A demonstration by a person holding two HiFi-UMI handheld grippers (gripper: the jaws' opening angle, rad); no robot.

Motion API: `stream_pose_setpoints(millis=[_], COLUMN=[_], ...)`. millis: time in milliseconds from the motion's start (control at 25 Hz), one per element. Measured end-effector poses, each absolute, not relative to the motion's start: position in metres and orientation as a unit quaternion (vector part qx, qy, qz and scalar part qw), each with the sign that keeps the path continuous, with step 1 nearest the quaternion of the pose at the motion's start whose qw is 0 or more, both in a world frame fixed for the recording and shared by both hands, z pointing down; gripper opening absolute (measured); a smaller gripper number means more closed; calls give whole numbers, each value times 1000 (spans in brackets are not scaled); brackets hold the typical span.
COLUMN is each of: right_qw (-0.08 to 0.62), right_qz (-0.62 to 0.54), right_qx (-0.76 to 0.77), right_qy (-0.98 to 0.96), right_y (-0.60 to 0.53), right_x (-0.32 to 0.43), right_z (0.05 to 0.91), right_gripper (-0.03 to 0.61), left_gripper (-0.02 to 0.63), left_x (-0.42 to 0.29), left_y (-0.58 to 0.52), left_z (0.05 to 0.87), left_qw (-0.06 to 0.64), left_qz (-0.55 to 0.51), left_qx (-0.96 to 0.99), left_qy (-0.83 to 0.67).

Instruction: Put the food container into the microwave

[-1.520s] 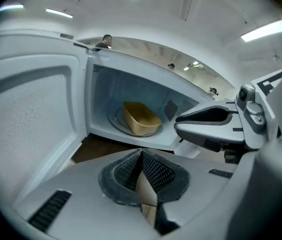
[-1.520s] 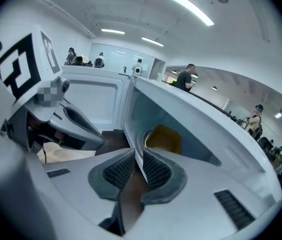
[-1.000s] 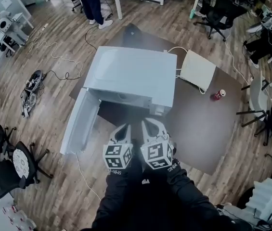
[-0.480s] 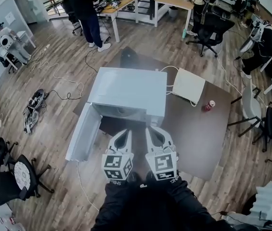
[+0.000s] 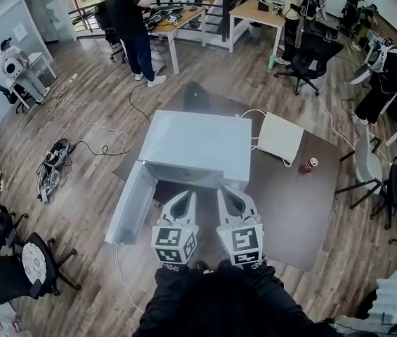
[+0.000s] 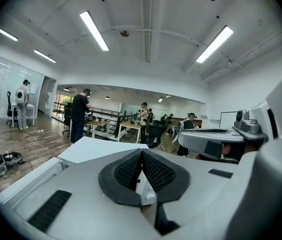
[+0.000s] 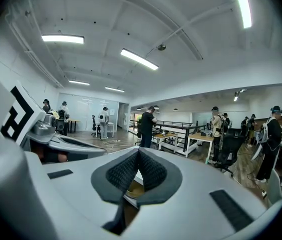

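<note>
Now white microwave [image 5: 197, 144], door [image 5: 132, 203] open; left gripper [image 5: 185, 201], right gripper [image 5: 227, 198] fingers [image 6: 125, 173] together, apparently empty

My head camera looked steeply down from high above the microwave [image 5: 197, 148] and its worktop [image 5: 289, 209], with the left tongs [image 5: 183, 206] and right tongs [image 5: 232, 203] close under the lens. Each tongs camera sat just behind its own jaws and faced nearly level, slightly upward, into the office. All three views shared the person in black [image 5: 136, 20] at the far desks.
</note>
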State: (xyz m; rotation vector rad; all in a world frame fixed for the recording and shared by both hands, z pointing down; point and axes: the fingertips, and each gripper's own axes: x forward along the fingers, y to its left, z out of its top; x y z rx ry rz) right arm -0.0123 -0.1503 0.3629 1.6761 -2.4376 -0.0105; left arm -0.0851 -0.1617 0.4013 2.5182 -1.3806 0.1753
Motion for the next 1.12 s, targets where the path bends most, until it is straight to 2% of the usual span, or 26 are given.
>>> stream_pose_setpoints(millis=[1120], right_qw=[101], right_qz=[-14], right_qx=[565], right_qy=[-819], right_y=[-176], right_x=[-39], right_z=[360], right_gripper=[23], left_gripper=[32], left_x=[-110], left_y=[-190], left_z=[403], left_qw=[138], left_qz=[57], left_qx=[871], left_qy=[-468])
